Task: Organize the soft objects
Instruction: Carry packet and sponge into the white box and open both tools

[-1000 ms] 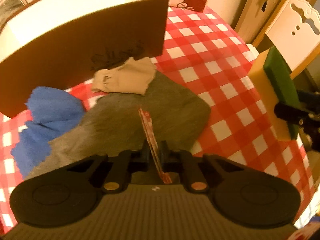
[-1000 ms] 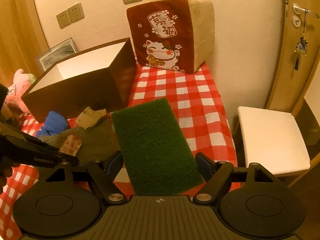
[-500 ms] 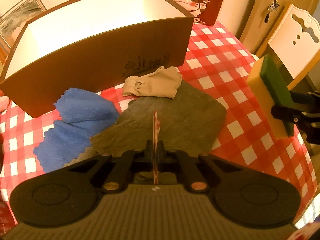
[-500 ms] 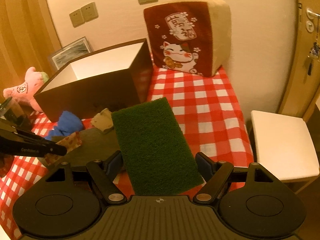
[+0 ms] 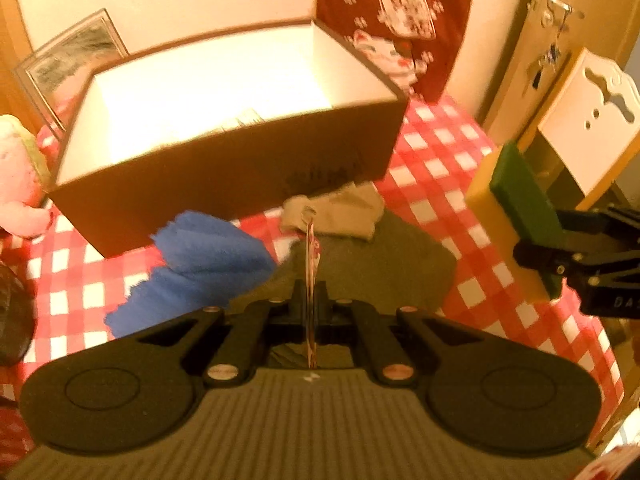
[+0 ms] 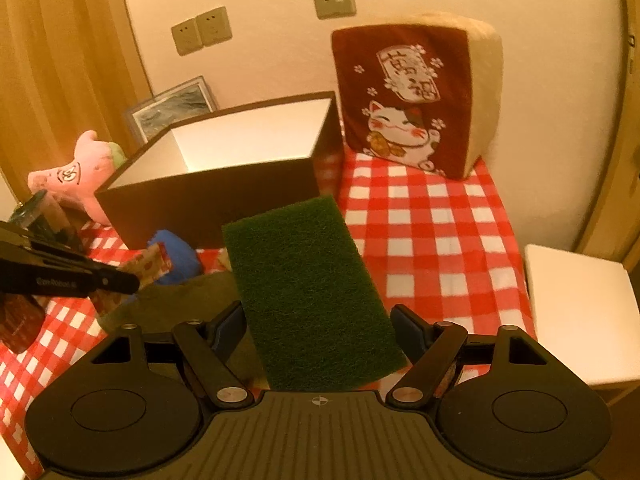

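Black plastic of the left tool point(image 5: 310, 304) is pinched fully together on a thin patterned cloth point(image 5: 311, 256), which stands edge-on between the jaws and shows as a floppy red-printed flap point(image 6: 150, 266) in the right wrist view. The right tool point(image 6: 320, 330) stands wide, its jaws bearing on the two sides of a sponge point(image 6: 310, 288), green scouring face up with the yellow foam point(image 5: 486, 200) under it.

Both loads hang clear of the tabletop point(image 6: 432, 240) with its red-and-white check. Just ahead of the left tool lie a grey cloth point(image 5: 384, 264), a blue cloth point(image 5: 208, 256) and a small beige cloth point(image 5: 340, 212) against the front wall of the brown box point(image 5: 224, 176). Its white inside looks nearly bare, though glare hides much of the floor. A cat cushion point(image 6: 412, 96) stands behind the box's right corner and a pink plush toy point(image 6: 84, 172) sits at its left.

The step in hand looks like carrying both pieces into the box. To do it well, bring the cloth's dangling end fully over the near wall before letting go, since a limp piece can drape on the rim. The sponge is stiff enough to drop flat, but it sticks far out past the jaws, so it needs room from the right wall. Keeping the two tools apart over the opening avoids a knock.
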Demonstrator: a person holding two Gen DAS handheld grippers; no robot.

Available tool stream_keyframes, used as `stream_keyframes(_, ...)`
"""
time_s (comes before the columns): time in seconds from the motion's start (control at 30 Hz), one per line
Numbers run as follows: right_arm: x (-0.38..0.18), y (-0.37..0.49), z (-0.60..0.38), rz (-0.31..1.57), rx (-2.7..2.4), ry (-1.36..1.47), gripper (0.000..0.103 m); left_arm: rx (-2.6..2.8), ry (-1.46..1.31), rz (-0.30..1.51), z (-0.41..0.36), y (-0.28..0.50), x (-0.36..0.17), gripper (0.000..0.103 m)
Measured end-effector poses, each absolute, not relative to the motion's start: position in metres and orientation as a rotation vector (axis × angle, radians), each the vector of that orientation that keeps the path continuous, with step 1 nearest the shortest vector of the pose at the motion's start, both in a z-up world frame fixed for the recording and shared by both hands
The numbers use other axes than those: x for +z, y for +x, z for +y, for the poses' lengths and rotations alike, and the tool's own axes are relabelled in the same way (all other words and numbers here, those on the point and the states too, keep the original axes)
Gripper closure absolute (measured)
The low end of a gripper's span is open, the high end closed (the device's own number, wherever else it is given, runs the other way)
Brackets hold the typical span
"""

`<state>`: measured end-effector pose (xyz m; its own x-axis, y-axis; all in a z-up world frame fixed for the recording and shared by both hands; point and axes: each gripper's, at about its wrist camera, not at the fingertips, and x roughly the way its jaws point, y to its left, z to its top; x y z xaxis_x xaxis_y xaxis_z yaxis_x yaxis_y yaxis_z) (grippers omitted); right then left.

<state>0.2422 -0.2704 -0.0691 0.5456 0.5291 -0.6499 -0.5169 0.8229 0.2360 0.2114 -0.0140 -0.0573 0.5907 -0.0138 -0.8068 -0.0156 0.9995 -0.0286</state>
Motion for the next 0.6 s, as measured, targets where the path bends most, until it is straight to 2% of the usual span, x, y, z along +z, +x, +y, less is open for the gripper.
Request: stream_keyframes(0.6,-0.034,0.265,-0.209,0.672,0.703,-0.045,0.026,0.068,-0.078,0.780,0.041,0.215,-0.005,0.100)
